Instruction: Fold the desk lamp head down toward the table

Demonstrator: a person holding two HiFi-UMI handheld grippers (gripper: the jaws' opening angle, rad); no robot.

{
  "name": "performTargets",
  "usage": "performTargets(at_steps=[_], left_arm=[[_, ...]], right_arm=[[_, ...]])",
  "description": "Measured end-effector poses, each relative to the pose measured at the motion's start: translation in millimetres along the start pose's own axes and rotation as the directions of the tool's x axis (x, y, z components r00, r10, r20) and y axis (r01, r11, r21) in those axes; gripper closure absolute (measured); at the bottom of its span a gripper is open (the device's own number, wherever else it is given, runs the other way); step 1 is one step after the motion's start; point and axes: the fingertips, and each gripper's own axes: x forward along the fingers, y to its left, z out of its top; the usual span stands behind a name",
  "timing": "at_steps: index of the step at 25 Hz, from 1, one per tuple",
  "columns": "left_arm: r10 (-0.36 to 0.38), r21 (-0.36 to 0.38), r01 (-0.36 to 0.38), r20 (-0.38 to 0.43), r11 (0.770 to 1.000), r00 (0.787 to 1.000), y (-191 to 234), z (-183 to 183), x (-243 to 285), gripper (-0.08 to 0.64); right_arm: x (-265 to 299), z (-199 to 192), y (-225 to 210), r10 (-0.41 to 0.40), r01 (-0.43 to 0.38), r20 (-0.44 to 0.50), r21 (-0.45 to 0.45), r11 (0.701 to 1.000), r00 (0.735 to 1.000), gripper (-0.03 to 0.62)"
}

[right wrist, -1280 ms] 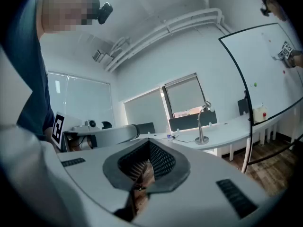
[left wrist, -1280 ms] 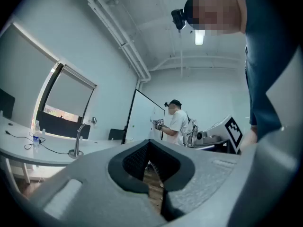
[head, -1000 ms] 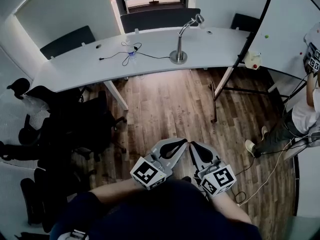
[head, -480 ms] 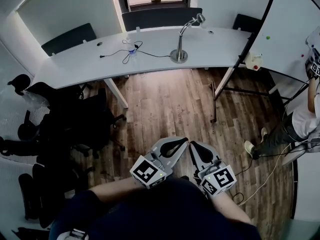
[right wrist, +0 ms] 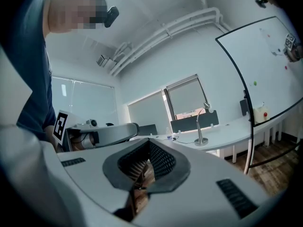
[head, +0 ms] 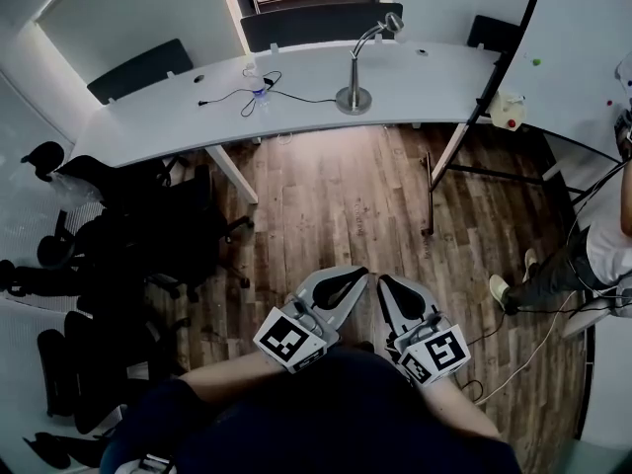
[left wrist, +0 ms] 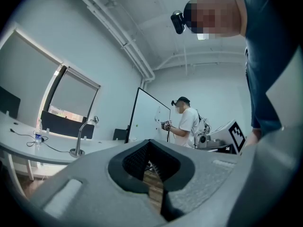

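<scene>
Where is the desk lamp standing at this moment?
In the head view the desk lamp stands on the curved white desk at top centre-right, a black cable to its left and the whiteboard to its right.

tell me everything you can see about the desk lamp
The desk lamp looks like silvery metal: a round flat base, a slim upright neck that curves over at the top, and a small head reaching out to the right in the head view. It stands upright, not folded down, on the white curved table, toward its front edge. A thin black cable runs along the tabletop to the base. Nothing else touches it.
</scene>
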Motion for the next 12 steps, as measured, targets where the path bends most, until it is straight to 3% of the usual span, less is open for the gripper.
performTargets(at_steps=[5, 12], left_arm=[[0.025, 0.011, -0.025, 0.01, 1.0, 1.0, 18.8, -2.8, 16.3, 0.555], [-0.02, 0.021, 0.019, 0.039, 1.0, 0.999, 100.7, 5.9, 65.0, 0.555]], right_arm=[[7.9, -4.1, -20.6, 0.009, -0.009, -0.01, -0.001, 1.0, 1.0, 0.583], [81.7, 13.2, -70.4, -0.029, 0.028, -0.011, -0.05, 0.998, 1.0, 0.583]])
